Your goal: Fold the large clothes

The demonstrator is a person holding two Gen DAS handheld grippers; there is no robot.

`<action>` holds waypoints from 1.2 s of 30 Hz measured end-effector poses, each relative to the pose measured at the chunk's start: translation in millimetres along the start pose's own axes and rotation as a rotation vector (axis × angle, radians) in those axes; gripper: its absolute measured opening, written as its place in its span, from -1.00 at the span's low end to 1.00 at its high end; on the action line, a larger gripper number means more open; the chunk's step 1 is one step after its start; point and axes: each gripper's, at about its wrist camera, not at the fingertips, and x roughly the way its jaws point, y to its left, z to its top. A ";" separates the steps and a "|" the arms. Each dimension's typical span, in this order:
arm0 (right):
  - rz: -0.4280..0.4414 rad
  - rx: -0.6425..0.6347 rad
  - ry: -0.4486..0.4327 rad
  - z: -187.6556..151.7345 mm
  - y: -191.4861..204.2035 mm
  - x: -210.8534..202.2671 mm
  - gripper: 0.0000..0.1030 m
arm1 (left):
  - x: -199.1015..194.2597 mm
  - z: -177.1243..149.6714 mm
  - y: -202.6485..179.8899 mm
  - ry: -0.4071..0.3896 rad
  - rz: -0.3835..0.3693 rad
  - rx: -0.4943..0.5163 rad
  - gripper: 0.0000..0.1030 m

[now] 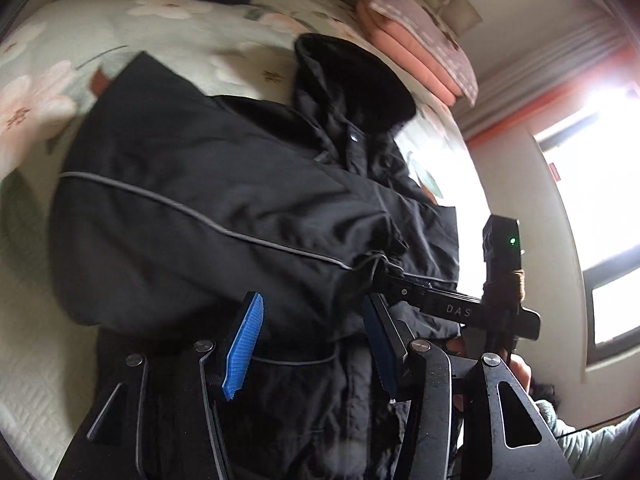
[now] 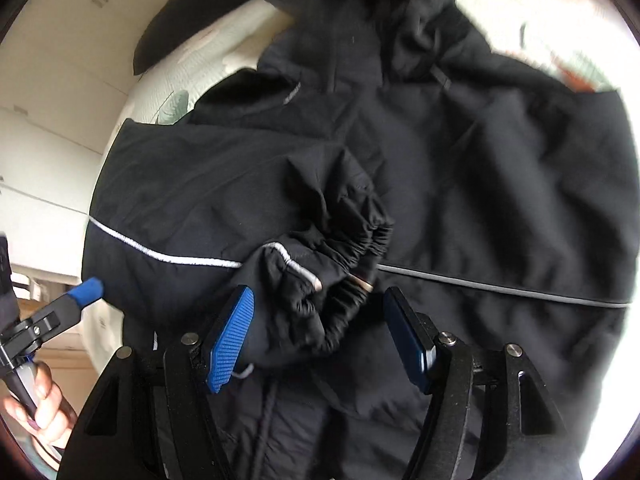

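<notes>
A large black padded jacket [image 1: 208, 216] with thin grey piping lies on a floral bed, its hood [image 1: 352, 80] toward the far end. Its sleeves are folded over the body. My left gripper [image 1: 312, 344] is open, just above the jacket's lower part. My right gripper [image 2: 320, 340] is open, its blue pads either side of a sleeve's elastic cuff [image 2: 344, 264] without clamping it. The jacket [image 2: 480, 184] fills the right wrist view. The right gripper also shows in the left wrist view [image 1: 384, 276], its fingers at the cuff. The left gripper's blue fingertip [image 2: 86, 290] shows at the jacket's left edge.
The bed has a pale green floral cover [image 1: 100, 32] and a white quilted area [image 1: 36, 380]. Folded pink bedding [image 1: 424, 52] is stacked at the bed's far right. A bright window [image 1: 600, 152] is on the right. A dark garment [image 2: 192, 20] lies beyond the jacket.
</notes>
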 end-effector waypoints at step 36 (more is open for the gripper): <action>-0.304 -0.045 -0.200 -14.0 -30.3 -147.6 0.25 | 54.9 61.6 -51.0 0.041 0.223 0.270 0.04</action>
